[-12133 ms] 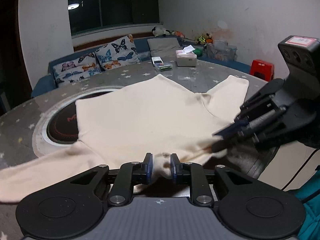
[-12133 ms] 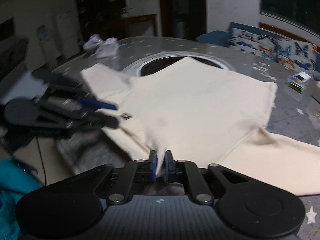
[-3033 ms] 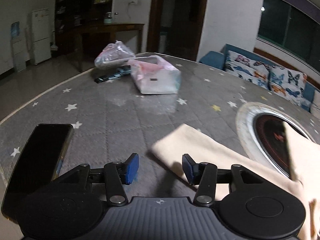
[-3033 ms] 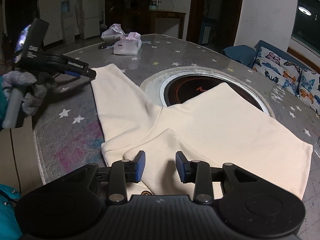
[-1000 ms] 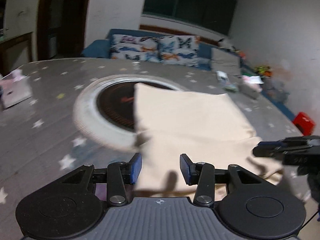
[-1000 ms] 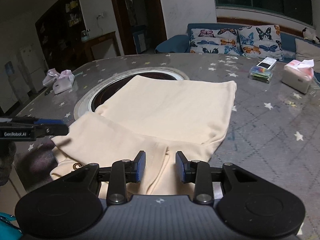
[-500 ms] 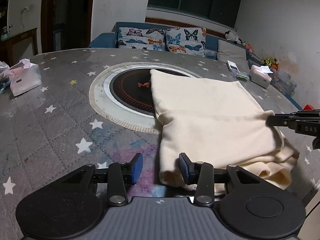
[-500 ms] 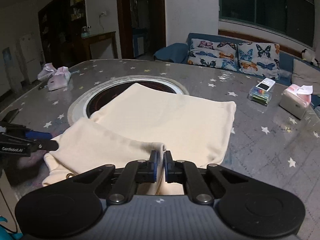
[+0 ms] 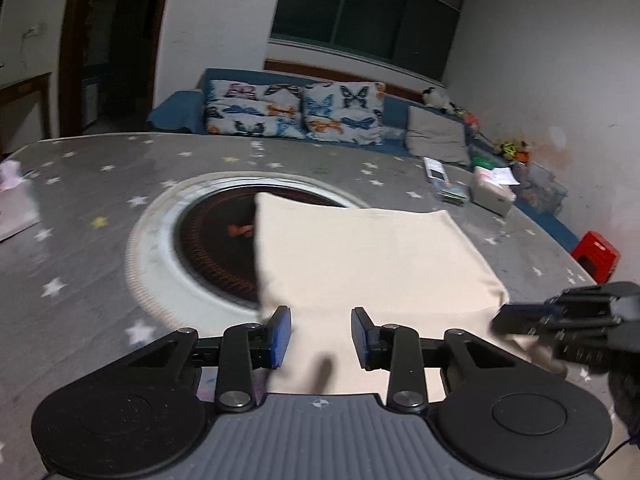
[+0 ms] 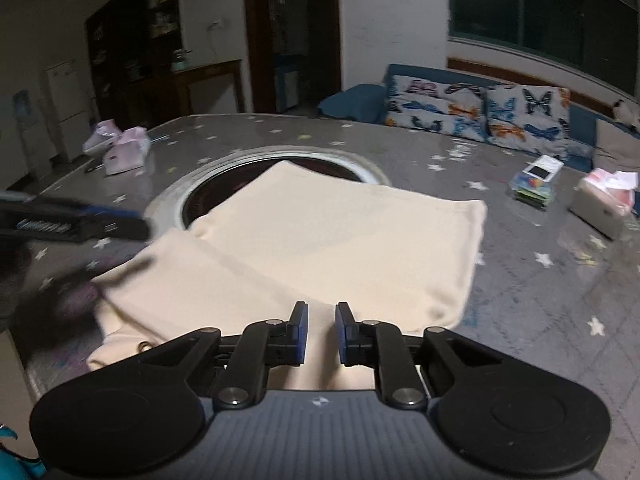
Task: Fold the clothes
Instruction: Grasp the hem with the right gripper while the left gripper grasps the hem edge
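Now your right gripper (image 10: 321,333), pinched shut on the near hem half a second ago, stands with its jaws parted over the cream sweatshirt (image 10: 328,236), holding nothing. Your left gripper (image 9: 320,334) also hangs spread, cloth just ahead of its fingertips. Both sleeves already lie folded in, the garment a rectangle in front of both tools, partly over the table's round cooktop (image 9: 216,248). The release likely clears you for a final crosswise fold.

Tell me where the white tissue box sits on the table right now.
In the right wrist view, the white tissue box sits at the table's far right, just right of the small clear box, beyond the cream garment.
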`<state>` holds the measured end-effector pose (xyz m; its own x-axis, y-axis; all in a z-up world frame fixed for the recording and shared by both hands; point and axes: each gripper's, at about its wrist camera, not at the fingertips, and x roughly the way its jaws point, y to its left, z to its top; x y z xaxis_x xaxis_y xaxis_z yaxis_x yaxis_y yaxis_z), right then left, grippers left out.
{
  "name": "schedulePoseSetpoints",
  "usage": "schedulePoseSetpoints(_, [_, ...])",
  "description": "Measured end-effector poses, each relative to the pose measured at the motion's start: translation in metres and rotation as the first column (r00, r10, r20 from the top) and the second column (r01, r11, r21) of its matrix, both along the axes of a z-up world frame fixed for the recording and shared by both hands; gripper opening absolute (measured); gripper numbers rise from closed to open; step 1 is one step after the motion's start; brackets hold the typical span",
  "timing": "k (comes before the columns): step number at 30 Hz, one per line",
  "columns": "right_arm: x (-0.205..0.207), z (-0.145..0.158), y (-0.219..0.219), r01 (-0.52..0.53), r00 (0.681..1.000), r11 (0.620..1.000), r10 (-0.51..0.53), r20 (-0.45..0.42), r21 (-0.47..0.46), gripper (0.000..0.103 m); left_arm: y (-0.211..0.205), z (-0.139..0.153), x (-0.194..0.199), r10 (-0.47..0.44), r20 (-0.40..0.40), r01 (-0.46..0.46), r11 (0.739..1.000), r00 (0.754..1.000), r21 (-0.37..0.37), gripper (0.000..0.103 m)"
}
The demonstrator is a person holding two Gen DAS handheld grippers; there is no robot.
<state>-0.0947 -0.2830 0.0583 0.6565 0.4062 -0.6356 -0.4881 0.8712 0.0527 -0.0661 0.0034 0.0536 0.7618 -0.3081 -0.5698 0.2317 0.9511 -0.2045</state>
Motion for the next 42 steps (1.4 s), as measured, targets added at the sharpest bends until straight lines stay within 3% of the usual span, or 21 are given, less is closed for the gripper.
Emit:
schedulePoseSetpoints(3, [0.002, -0.006, 0.003, -0.013, 1.0, 1.0, 0.012, -0.02, -0.009, 0.014, -0.009, -0.005, 0.01, -0.024, -0.004, 0.024, 1.0, 1.0, 0.005, 0.035])
schedulePoseSetpoints(7, [0.006, -0.013, 0.001, -0.01, 0.999, 1.0, 0.009, -0.045, -0.01, 0.014, -0.002, -0.022, 0.024, 0.015, -0.054, -0.014, 0.999, 0.998, 0.031, 0.032])
schedulePoseSetpoints(13, [0.004, -0.009, -0.003, -0.019, 0.999, 1.0, 0.018, -0.047, -0.01, 0.014, 0.012, -0.024, 0.022, 0.041, -0.063, -0.039, 0.999, 0.997, 0.037, 0.029])
schedulePoseSetpoints(22, [-0.016, -0.002, -0.002, -0.097, 0.995, 0.993, 0.094, -0.046, -0.065, 0.014, 0.006, -0.007, -0.028, -0.093, -0.003, 0.092, 0.983, 0.996, 0.158, 0.032])
schedulePoseSetpoints(24, [-0.021, -0.001, -0.001, -0.115, 0.993, 0.99, 0.112, -0.047, -0.079, 0.015, 0.003, -0.003, -0.042, -0.146, 0.015, 0.141, 0.97, 0.989, 0.198, 0.038])
schedulePoseSetpoints(27, [-0.027, -0.001, 0.0, -0.139, 0.989, 0.985, 0.134, -0.057, -0.098, 0.015, -0.004, -0.003, -0.059, -0.221, 0.027, 0.207, 0.944, 0.975, 0.258, 0.04])
schedulePoseSetpoints(33, [-0.035, -0.002, 0.0, -0.149, 0.988, 0.982, 0.143, -0.055, -0.117, 0.015, -0.022, -0.016, -0.088, -0.388, 0.051, 0.332, 0.843, 0.92, 0.424, 0.044])
schedulePoseSetpoints(42, [-0.043, -0.001, 0.0, -0.157, 0.987, 0.977, 0.151, -0.055, -0.147, 0.017, -0.042, -0.037, -0.097, -0.477, 0.086, 0.361, 0.759, 0.875, 0.541, 0.044])
